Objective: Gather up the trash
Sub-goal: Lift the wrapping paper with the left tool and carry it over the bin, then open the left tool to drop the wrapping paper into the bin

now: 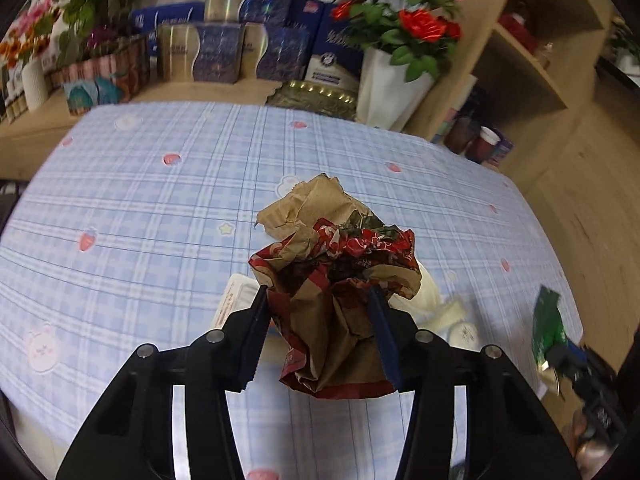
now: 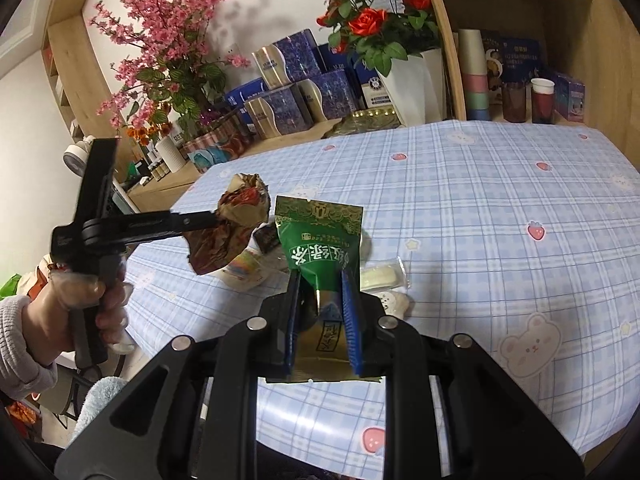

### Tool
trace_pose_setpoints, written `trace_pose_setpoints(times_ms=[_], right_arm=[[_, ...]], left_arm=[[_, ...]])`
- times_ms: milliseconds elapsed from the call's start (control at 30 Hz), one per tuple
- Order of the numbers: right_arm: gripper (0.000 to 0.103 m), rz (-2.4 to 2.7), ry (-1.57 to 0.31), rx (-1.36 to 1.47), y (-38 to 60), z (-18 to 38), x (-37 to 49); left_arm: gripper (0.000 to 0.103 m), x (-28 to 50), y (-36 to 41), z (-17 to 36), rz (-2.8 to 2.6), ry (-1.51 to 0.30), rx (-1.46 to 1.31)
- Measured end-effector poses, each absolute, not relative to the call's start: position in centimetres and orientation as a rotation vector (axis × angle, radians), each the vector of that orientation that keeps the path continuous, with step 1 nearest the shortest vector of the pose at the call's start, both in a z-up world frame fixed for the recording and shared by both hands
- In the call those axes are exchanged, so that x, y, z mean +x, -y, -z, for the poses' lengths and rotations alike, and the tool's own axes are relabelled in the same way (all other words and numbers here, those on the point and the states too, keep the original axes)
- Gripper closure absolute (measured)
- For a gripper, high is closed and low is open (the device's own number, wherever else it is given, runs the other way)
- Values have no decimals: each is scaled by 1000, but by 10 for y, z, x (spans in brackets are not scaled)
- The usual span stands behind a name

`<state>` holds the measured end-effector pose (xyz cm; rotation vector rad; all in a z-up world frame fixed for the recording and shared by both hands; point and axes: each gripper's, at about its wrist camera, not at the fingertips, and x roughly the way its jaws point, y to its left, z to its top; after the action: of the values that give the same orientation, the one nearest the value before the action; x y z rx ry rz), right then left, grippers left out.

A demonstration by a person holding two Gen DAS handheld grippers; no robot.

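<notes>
Beneath both grippers we see a table [image 2: 500, 208] under a blue plaid cloth printed with strawberries and bears. Nearest us, the right gripper [image 2: 322, 280] is clamped on a green tea pouch [image 2: 320, 236], and the left gripper [image 1: 318, 294] is clamped on a crumpled brown-and-red paper wrapper [image 1: 340, 276]; both are lifted above the cloth. We judge that each grip should be held firm during carrying, since crumpled paper can slip. Just beyond lie small white packets [image 2: 382, 274], not yet collected. Farther back stand a white vase [image 2: 412, 88] holding red roses [image 2: 372, 20], stacked blue-and-gold boxes [image 2: 296, 92], and shelf cups [image 2: 476, 76]. We see no bin.
</notes>
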<state>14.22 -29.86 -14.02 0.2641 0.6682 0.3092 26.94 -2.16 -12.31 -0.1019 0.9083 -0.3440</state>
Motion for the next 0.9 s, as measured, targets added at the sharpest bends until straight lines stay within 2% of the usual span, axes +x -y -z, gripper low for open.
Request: trace_pose_setpoints(times_ms=[200, 367, 600, 900], right_arm=[[80, -325, -636, 251, 289, 126, 120], [80, -337, -622, 244, 280, 121, 97], [80, -347, -623, 240, 268, 124, 71], [80, -349, -642, 231, 258, 140, 48]], left_arm=[[55, 213, 9, 98, 410, -877, -68], [55, 155, 3, 105, 490, -914, -17], [55, 73, 11, 152, 633, -1048, 52], [54, 37, 28, 222, 677, -1241, 94]])
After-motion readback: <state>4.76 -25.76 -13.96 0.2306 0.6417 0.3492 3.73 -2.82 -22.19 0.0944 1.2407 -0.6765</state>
